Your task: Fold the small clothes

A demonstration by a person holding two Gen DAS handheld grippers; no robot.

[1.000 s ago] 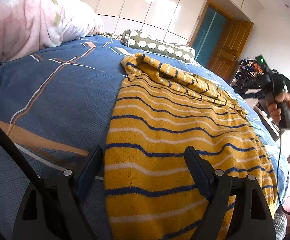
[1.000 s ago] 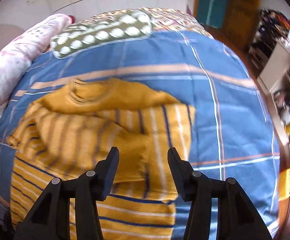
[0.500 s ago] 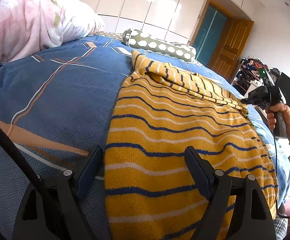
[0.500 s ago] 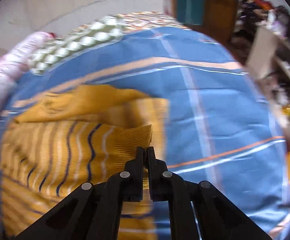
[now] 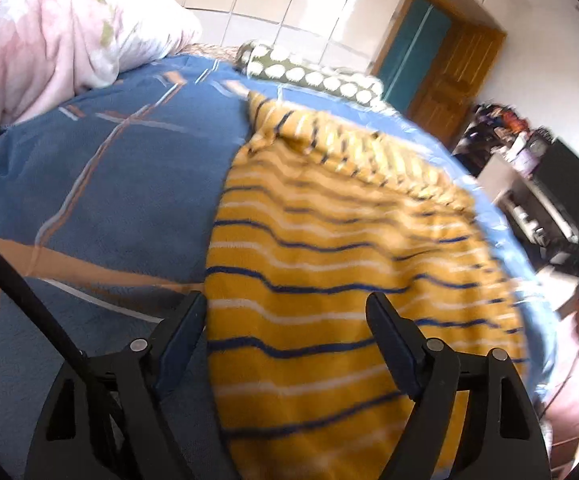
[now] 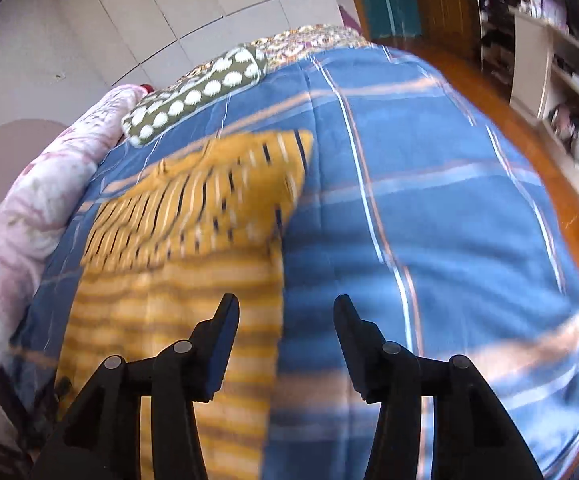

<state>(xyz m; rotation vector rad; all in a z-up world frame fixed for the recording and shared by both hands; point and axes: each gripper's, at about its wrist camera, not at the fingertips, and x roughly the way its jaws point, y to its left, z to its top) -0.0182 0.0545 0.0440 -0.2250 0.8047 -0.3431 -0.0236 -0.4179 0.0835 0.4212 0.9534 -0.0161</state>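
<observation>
A yellow sweater [image 5: 329, 280] with blue and white stripes lies flat on the bed. One sleeve [image 5: 349, 148] is folded across its upper part. My left gripper [image 5: 285, 304] hovers open above the sweater's near hem, with nothing between its fingers. In the right wrist view the sweater [image 6: 177, 280] fills the left half, with the folded sleeve [image 6: 209, 200] lying on top. My right gripper [image 6: 286, 304] hangs above the sweater's right edge. Its jaws are opening and hold nothing.
The bed is covered by a blue blanket [image 6: 429, 220] with orange and white lines. A pink floral duvet [image 5: 49, 40] is heaped at the left. A green dotted pillow [image 6: 201, 92] lies at the head. Shelves [image 6: 561, 72] and a wooden door [image 5: 449, 76] stand at the right.
The right gripper was shut on the sleeve's cuff half a second ago; it has let go, opened and swung away to the right. The sleeve now lies across the sweater. The left gripper rose slightly.
</observation>
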